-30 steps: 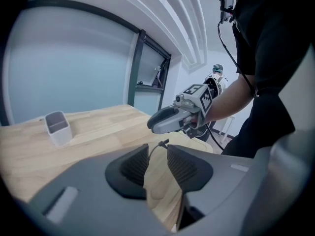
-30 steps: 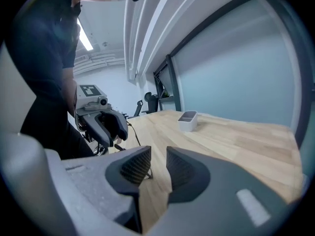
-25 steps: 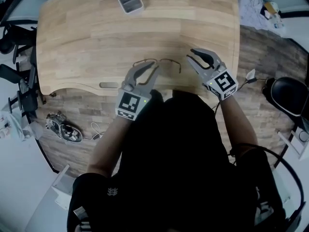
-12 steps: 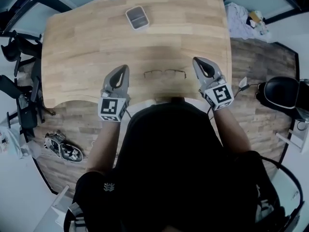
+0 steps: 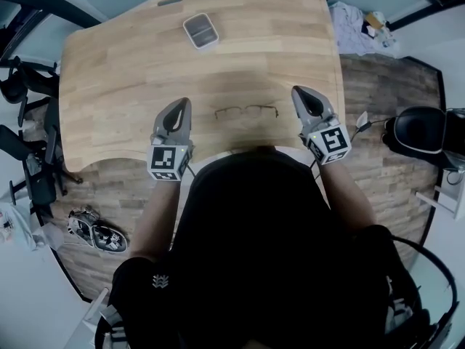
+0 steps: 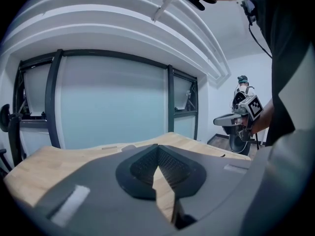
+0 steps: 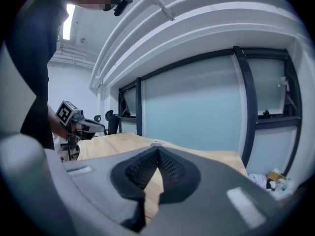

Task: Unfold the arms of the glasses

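Hovering the left gripper (image 5: 180,106) at 9 o'clock of the glasses (image 5: 247,112), jaws pressed fully together, gripping nothing. Holding the right gripper (image 5: 301,93) at 3 o'clock, likewise closed tight and empty. Glasses lying on the wooden table (image 5: 109,78), touching neither tool.

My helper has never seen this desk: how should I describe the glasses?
Start at the wooden table and go to its near edge. The glasses lie between left gripper and right gripper, a thin dark frame, unlike the chunky grey box.
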Demonstrator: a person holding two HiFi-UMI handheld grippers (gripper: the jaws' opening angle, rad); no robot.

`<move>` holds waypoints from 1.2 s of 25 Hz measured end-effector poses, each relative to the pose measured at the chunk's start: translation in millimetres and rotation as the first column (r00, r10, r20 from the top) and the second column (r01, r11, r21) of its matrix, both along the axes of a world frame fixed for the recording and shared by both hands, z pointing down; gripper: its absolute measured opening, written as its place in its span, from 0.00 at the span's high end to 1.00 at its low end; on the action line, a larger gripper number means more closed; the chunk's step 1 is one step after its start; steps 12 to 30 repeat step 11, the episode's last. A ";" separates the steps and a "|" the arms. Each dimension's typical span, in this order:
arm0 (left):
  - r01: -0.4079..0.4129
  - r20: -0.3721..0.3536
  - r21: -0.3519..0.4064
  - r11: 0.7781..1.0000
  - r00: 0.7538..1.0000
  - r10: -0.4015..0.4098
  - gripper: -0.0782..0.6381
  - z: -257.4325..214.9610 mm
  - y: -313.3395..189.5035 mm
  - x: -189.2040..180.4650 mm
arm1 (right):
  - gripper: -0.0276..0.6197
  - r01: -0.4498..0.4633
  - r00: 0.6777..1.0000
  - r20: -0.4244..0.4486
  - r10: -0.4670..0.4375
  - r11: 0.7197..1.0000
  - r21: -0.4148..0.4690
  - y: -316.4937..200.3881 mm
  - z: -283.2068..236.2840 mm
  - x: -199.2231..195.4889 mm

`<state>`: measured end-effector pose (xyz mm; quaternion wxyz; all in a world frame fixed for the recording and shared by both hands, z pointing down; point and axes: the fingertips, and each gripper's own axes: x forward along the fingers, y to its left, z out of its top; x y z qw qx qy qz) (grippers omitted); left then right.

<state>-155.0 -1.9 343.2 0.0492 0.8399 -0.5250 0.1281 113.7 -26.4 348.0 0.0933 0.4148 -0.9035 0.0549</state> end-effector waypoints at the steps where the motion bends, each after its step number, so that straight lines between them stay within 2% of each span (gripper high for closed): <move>1: -0.002 -0.002 0.000 1.000 1.000 0.002 0.88 -0.6 -0.1 1.0 | 0.96 0.001 1.000 0.004 -0.001 1.000 0.005 -0.2 -2.7 -1.2; 30: 0.003 0.002 -0.019 1.000 1.000 -0.003 0.88 9.0 7.3 5.4 | 0.96 -0.010 1.000 0.015 0.009 1.000 0.024 -0.8 -7.1 5.7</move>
